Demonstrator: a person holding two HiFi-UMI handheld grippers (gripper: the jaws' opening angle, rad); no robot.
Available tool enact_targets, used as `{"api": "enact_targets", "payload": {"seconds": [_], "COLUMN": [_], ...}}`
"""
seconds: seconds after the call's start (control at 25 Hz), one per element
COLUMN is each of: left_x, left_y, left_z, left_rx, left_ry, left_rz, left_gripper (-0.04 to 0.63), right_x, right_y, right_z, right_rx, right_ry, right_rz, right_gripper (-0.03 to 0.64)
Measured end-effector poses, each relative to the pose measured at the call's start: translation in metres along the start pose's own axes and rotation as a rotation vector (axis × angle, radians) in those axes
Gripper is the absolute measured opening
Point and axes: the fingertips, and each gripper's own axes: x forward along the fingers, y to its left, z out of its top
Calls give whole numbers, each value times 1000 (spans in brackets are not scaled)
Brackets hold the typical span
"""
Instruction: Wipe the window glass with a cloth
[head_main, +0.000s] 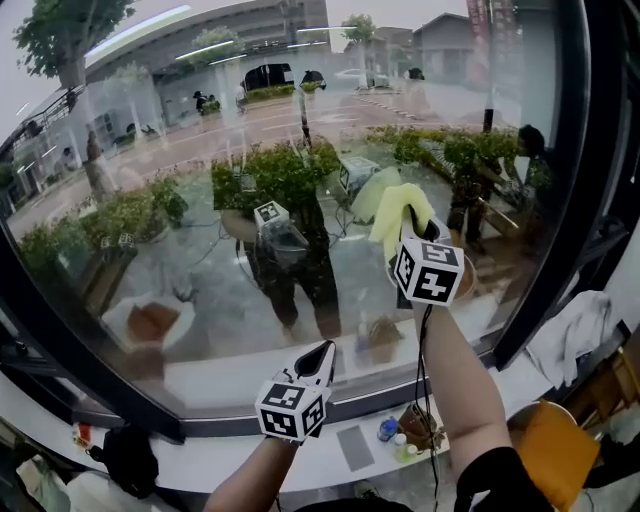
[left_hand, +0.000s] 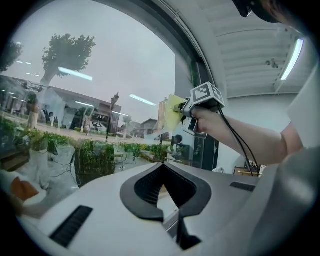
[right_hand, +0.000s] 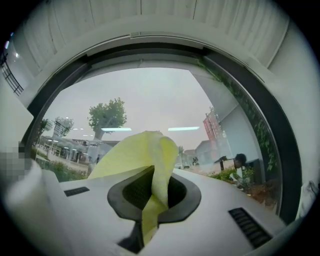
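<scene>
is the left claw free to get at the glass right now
Probably yes: the left claw is shut and empty, pointing at the window glass with nothing between them. The cloth is up in the right claw.

orange seat (head_main: 545, 455), white rag (head_main: 575, 335), perhaps small bottles (head_main: 395, 437)

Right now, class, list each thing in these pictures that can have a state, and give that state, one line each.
window glass: whole, reflective; clean or dirty cannot be told.
right gripper: claw shut on the yellow cloth, raised up at the window glass.
yellow cloth: crumpled, pinched in the claw, its loose end standing up past the tips.
left gripper: claw shut, empty, held low near the bottom of the pane.
</scene>
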Motion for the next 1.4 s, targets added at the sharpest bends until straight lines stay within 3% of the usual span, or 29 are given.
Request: {"api": "enact_targets", "payload": {"seconds": [0.2, 0.6, 1.04, 1.4], "left_x": [42, 98, 114, 110], "left_y": [-33, -72, -66, -63], "left_z": [-6, -8, -5, -5], "left_rx": [5, 4, -7, -7], "left_ry": [3, 13, 23, 16], "left_rz": [-41, -108, -131, -112], "left_gripper": [6, 6, 6, 6], "right_x": [0, -1, 3, 4], "right_y": [-72, -172, -189, -194], "right_z": [-9, -22, -21, -25], "right_rx": [-1, 6, -54, -37], "right_ry": [0, 22, 9, 13], "right_rz": [-53, -162, -222, -225], "right_gripper": [32, 32, 32, 32]}}
